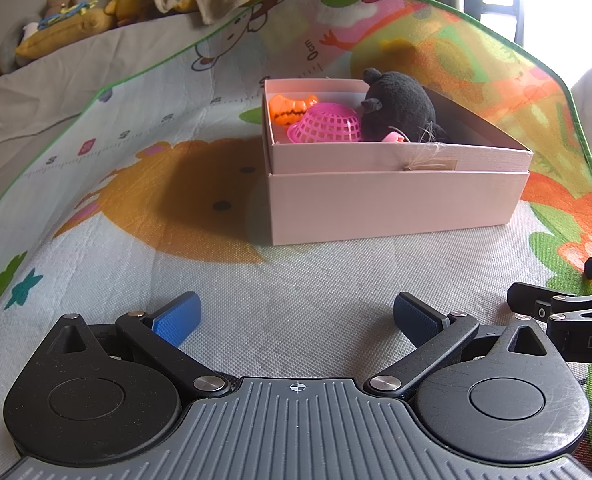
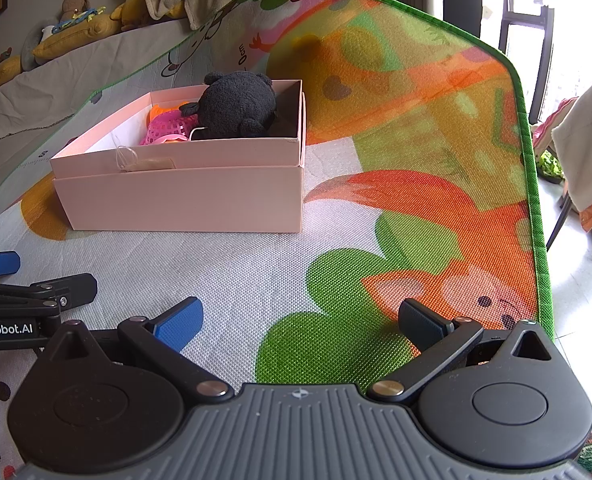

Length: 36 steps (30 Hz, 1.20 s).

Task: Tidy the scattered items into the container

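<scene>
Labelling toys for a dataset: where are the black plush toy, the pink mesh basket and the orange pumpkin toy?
black plush toy (image 1: pixel 400 106), left wrist view, body.
pink mesh basket (image 1: pixel 328 124), left wrist view, domed side.
orange pumpkin toy (image 1: pixel 285 110), left wrist view, face.

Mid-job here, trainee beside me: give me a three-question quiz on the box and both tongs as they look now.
1. True or false: the left tongs are shut on a toy.
2. Which toy sits highest in the pink box? A) black plush toy B) pink basket C) orange pumpkin
3. Fill in: the right tongs hang over the ___, holding nothing.

Key
1. False: their jaws stand apart, empty.
2. A: it rises above the box rim.
3. play mat.
</scene>
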Motion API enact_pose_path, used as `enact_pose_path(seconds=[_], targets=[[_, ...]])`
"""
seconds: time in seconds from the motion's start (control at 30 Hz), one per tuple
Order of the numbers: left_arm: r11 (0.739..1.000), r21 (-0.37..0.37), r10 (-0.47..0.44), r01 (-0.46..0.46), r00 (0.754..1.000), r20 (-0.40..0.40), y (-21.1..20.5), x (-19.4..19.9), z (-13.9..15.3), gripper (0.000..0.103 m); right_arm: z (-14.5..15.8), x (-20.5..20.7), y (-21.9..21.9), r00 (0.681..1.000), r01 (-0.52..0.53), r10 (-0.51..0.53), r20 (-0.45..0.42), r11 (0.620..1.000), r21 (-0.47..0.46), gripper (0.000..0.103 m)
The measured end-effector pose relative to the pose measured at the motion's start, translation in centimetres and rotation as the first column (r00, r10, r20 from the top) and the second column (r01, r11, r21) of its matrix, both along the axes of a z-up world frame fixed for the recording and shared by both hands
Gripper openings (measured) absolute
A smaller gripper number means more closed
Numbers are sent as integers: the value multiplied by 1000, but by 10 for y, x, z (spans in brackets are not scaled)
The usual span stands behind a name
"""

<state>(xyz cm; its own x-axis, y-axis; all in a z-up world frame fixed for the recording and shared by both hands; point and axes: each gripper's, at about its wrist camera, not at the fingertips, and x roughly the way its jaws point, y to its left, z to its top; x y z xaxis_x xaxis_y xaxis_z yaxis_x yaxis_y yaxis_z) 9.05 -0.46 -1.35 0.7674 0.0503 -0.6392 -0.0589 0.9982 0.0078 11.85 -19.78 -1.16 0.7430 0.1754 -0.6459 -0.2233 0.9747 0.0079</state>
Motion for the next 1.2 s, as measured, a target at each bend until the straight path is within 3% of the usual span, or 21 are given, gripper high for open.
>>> enact_pose_path(seconds=[0.77, 1.0, 1.2], targets=[[1000, -7, -2, 2, 1000, -2, 3, 0, 1, 103, 0, 0, 0, 1000, 0, 0, 0, 1000, 1, 103], [1000, -2, 21, -21, 998, -56, -4, 1, 4, 103, 0, 0, 1, 1000, 0, 0, 0, 1000, 0, 103], [1000, -7, -18, 17, 998, -61, -2, -2, 5, 103, 0, 0, 1, 1000, 0, 0, 0, 1000, 0, 103]])
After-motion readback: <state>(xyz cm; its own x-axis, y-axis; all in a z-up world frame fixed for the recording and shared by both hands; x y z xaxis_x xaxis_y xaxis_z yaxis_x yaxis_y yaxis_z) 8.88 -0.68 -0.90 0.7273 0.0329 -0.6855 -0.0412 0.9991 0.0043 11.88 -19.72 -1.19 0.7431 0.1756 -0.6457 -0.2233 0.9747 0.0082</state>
